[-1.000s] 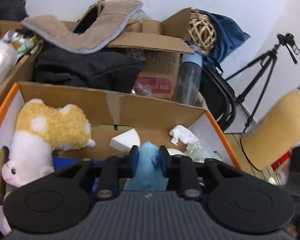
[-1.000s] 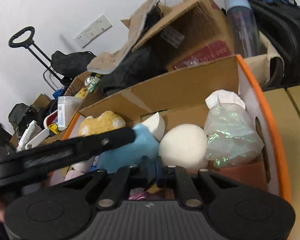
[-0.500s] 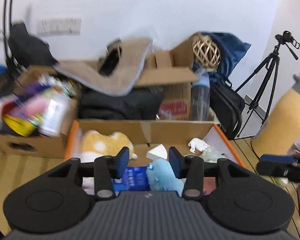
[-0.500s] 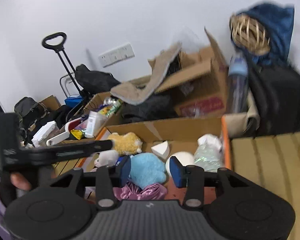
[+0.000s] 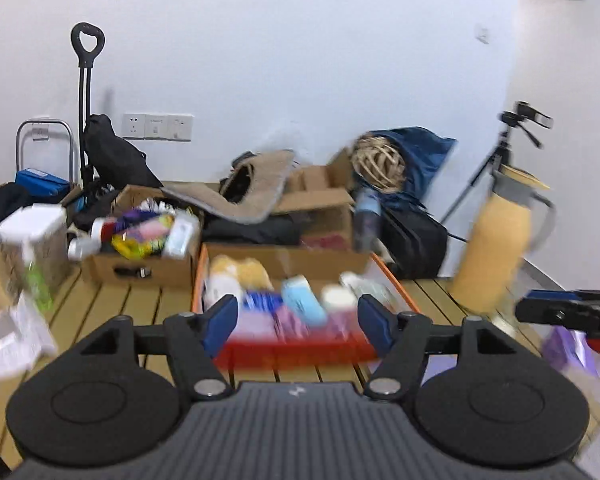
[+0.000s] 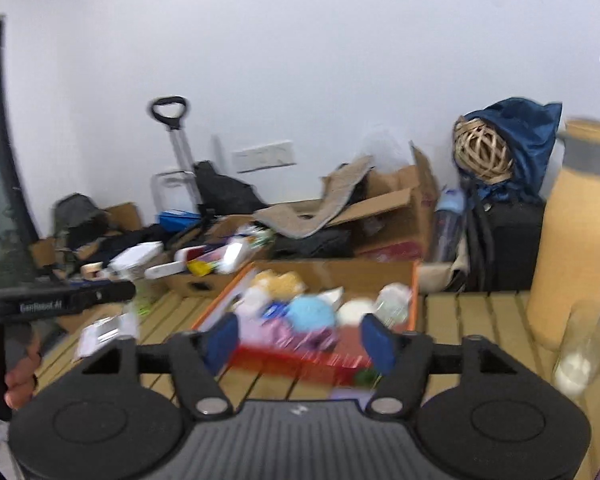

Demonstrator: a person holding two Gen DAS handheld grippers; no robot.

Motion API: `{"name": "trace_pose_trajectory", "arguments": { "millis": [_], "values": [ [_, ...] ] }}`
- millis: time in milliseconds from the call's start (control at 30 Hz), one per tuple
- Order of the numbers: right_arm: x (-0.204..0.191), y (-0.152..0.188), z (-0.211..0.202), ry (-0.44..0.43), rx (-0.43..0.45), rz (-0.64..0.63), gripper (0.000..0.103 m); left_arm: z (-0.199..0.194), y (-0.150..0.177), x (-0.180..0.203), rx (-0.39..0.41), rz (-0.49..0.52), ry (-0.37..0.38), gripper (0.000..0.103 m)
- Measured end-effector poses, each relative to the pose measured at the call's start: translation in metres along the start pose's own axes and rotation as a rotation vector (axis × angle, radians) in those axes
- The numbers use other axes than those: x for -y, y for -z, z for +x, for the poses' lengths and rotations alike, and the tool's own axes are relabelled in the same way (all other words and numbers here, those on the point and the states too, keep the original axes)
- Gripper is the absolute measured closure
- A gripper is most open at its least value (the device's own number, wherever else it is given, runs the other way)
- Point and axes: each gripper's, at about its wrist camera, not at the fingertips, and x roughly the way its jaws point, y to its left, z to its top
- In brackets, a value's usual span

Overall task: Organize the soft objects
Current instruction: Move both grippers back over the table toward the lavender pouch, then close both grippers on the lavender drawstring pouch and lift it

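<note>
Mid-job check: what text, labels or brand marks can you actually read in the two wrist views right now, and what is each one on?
"GenRobot.AI": white lettering, slightly blurred so the reading is approximate, on the side of the left tool seen in the right wrist view.
Small pale logo mark on the ribbed body of the right tool: too small to read.
Red printed panel on the cardboard box at the back: blurred, unreadable.
Packages in the box of bottles: blurred, unreadable.

blue plush [image 6: 311,312], yellow plush [image 6: 278,281], in box [image 6: 332,270]
</note>
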Motion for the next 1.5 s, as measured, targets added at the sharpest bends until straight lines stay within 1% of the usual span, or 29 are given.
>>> {"name": "trace_pose_trajectory", "arguments": {
  "millis": [33,67,133,200,233,267,367,433,467,567,700,833,900,933,967,1067,1100,1167,1200,1267,1333,1367,1400,1433,1467,1500],
  "values": [
    [-0.002,0.017,-0.01,0.0,-0.002,-0.005,0.032,-0.017,0.019,0.005,0.015,0.011,0.008,0.031],
    [-0.006,0.037,-0.023,0.017,0.007,-0.025,0.032,-0.033,0.038,0.009,0.029,0.02,0.01,0.027],
    [-0.018,0.076,-0.047,0.081,0.053,-0.093,0.028,-0.062,0.073,0.018,0.053,0.048,-0.009,0.024],
    [-0.031,0.112,-0.07,0.133,0.098,-0.154,0.025,-0.094,0.111,0.027,0.088,0.074,-0.028,0.016],
    [-0.036,0.128,-0.08,0.137,0.105,-0.161,0.022,-0.107,0.124,0.029,0.089,0.076,-0.032,0.014],
    [-0.04,0.144,-0.091,0.124,0.101,-0.154,0.021,-0.119,0.135,0.03,0.086,0.073,-0.036,0.012],
    [-0.048,0.176,-0.118,0.08,0.113,-0.083,0.02,-0.14,0.153,0.032,0.064,0.056,-0.038,0.011],
    [-0.051,0.186,-0.126,0.076,0.113,-0.059,0.019,-0.146,0.156,0.033,0.068,0.054,-0.028,0.011],
    [-0.052,0.189,-0.127,0.083,0.108,-0.063,0.019,-0.147,0.155,0.035,0.07,0.062,-0.026,0.011],
    [-0.053,0.188,-0.122,0.139,0.103,-0.081,0.019,-0.142,0.156,0.04,0.071,0.065,-0.018,0.011],
    [-0.038,0.185,-0.103,0.209,0.097,-0.03,0.019,-0.113,0.158,0.046,0.03,0.062,0.005,0.011],
    [-0.01,0.171,-0.063,0.254,0.064,0.006,0.02,-0.058,0.152,0.059,-0.017,0.071,0.078,0.012],
    [0.01,0.156,-0.033,0.29,0.036,0.028,0.021,-0.017,0.142,0.067,-0.055,0.069,0.107,0.025],
    [0.019,0.149,-0.018,0.305,0.027,0.035,0.021,0.009,0.135,0.071,-0.079,0.062,0.121,0.029],
    [0.028,0.141,-0.002,0.316,0.019,0.04,0.021,0.032,0.129,0.075,-0.099,0.055,0.131,0.035],
    [0.055,0.116,0.047,0.339,-0.006,0.041,0.023,0.1,0.113,0.085,-0.126,0.039,0.134,0.039],
    [0.064,0.11,0.065,0.361,-0.018,0.033,0.028,0.121,0.109,0.088,-0.135,0.037,0.134,0.039],
    [0.079,0.1,0.1,0.403,-0.053,0.031,0.032,0.159,0.106,0.092,-0.171,0.025,0.137,0.04],
    [0.085,0.097,0.113,0.399,-0.065,0.04,0.033,0.174,0.106,0.093,-0.183,0.014,0.142,0.041],
    [0.096,0.096,0.138,0.389,-0.093,0.062,0.039,0.198,0.111,0.087,-0.216,-0.034,0.17,0.044],
    [0.097,0.102,0.151,0.387,-0.097,0.054,0.039,0.209,0.121,0.078,-0.234,-0.101,0.214,0.046],
    [0.096,0.106,0.156,0.382,-0.104,0.039,0.04,0.213,0.124,0.075,-0.264,-0.121,0.233,0.06],
    [0.095,0.108,0.159,0.37,-0.125,0.035,0.043,0.215,0.125,0.074,-0.282,-0.129,0.245,0.063],
    [0.093,0.108,0.159,0.36,-0.124,0.026,0.05,0.214,0.125,0.072,-0.275,-0.134,0.249,0.065],
    [0.089,0.109,0.159,0.353,-0.131,0.005,0.054,0.213,0.125,0.069,-0.274,-0.14,0.254,0.07],
    [0.084,0.111,0.161,0.359,-0.144,-0.021,0.059,0.213,0.125,0.067,-0.275,-0.151,0.284,0.087]
  ]
}}
